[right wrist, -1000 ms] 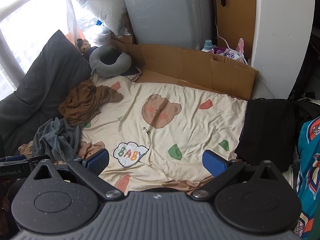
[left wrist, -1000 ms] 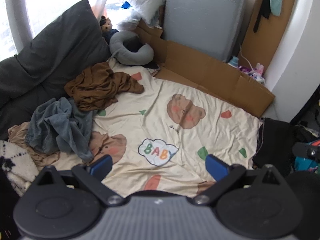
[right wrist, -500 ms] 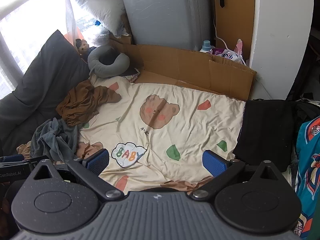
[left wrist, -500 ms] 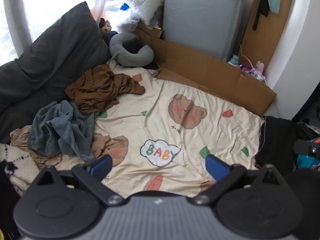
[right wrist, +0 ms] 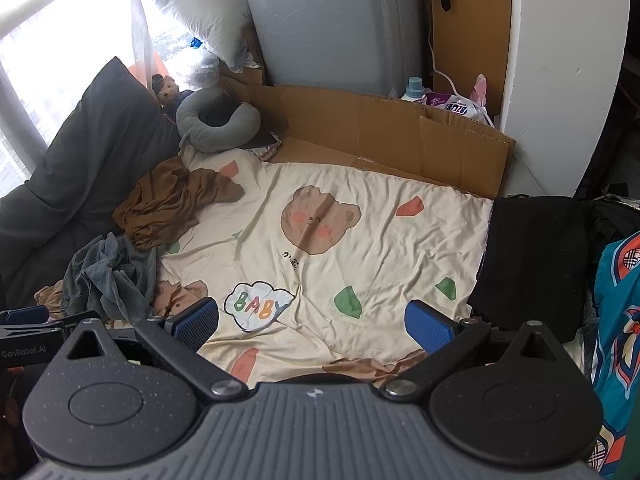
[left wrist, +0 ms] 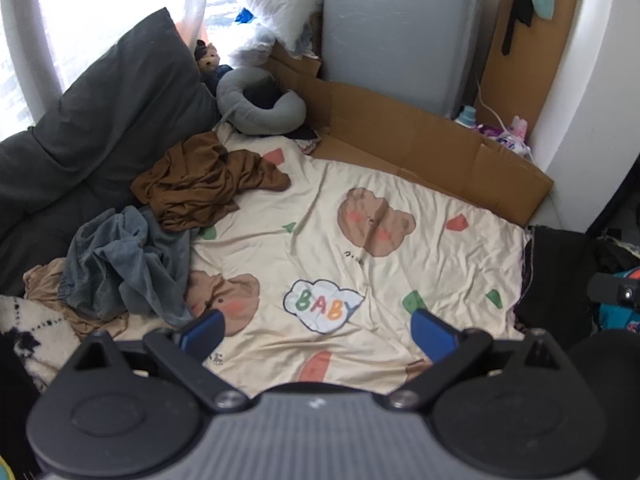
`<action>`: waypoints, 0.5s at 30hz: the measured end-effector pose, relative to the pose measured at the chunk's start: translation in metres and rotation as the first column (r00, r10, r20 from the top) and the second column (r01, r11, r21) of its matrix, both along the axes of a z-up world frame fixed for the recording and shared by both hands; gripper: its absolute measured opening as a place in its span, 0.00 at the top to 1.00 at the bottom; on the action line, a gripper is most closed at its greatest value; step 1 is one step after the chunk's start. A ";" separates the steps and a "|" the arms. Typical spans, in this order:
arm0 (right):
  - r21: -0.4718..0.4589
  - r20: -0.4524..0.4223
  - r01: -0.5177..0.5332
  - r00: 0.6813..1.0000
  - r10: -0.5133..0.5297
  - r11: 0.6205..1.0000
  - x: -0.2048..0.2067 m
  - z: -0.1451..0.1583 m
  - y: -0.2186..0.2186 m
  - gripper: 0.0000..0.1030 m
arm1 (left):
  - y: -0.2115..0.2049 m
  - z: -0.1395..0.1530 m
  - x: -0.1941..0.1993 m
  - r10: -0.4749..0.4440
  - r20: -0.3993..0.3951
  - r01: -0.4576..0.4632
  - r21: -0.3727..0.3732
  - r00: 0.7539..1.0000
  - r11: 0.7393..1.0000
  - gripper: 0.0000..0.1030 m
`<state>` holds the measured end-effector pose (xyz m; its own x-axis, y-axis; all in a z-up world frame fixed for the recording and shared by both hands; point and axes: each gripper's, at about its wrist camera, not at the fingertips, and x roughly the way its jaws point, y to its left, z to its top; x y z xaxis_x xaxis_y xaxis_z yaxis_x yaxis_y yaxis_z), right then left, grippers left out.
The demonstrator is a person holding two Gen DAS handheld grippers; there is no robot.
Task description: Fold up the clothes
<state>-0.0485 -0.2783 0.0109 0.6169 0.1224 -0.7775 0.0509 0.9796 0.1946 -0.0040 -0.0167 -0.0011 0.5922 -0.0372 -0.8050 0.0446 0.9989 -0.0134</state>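
Note:
A crumpled brown garment (left wrist: 200, 184) (right wrist: 168, 204) lies at the left of the cream bear-print sheet (left wrist: 360, 264) (right wrist: 360, 256). In front of it sits a bunched grey-blue garment (left wrist: 128, 264) (right wrist: 108, 276), over a tan piece (left wrist: 44, 284). A folded black garment (right wrist: 532, 256) (left wrist: 556, 272) rests at the sheet's right edge. My left gripper (left wrist: 318, 334) hangs open above the sheet's near edge, holding nothing. My right gripper (right wrist: 312, 324) is open too, empty, above the same edge. The left gripper's body (right wrist: 28, 340) shows at the right wrist view's left side.
A dark grey cushion (left wrist: 92, 140) lines the left. A grey neck pillow (left wrist: 260, 108) and a small plush bear (left wrist: 206, 56) sit at the back left. Flattened cardboard (left wrist: 420, 148) and a grey appliance (left wrist: 400, 28) stand behind. A teal patterned cloth (right wrist: 620, 320) is at far right.
Both views have shifted slightly, with the scene sliding a little right and down in the left wrist view. Both grippers stay open and empty; the clothes have not moved.

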 end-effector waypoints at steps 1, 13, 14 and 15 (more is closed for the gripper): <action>0.001 0.000 0.000 1.000 0.000 1.000 0.000 0.000 0.000 0.01 | 0.001 0.000 0.000 -0.001 0.000 0.001 -0.002 1.000 1.000 0.02; 0.009 -0.001 0.004 1.000 -0.004 1.000 -0.002 -0.001 0.002 0.01 | 0.003 0.000 -0.001 -0.010 -0.004 0.010 -0.007 1.000 1.000 0.02; 0.009 -0.001 0.004 1.000 -0.004 1.000 -0.003 -0.001 0.003 0.01 | 0.003 0.000 -0.001 -0.010 -0.005 0.010 -0.007 1.000 1.000 0.02; 0.010 -0.001 0.005 1.000 -0.005 1.000 -0.003 -0.001 0.003 0.01 | 0.004 0.000 -0.001 -0.010 -0.005 0.010 -0.007 1.000 1.000 0.02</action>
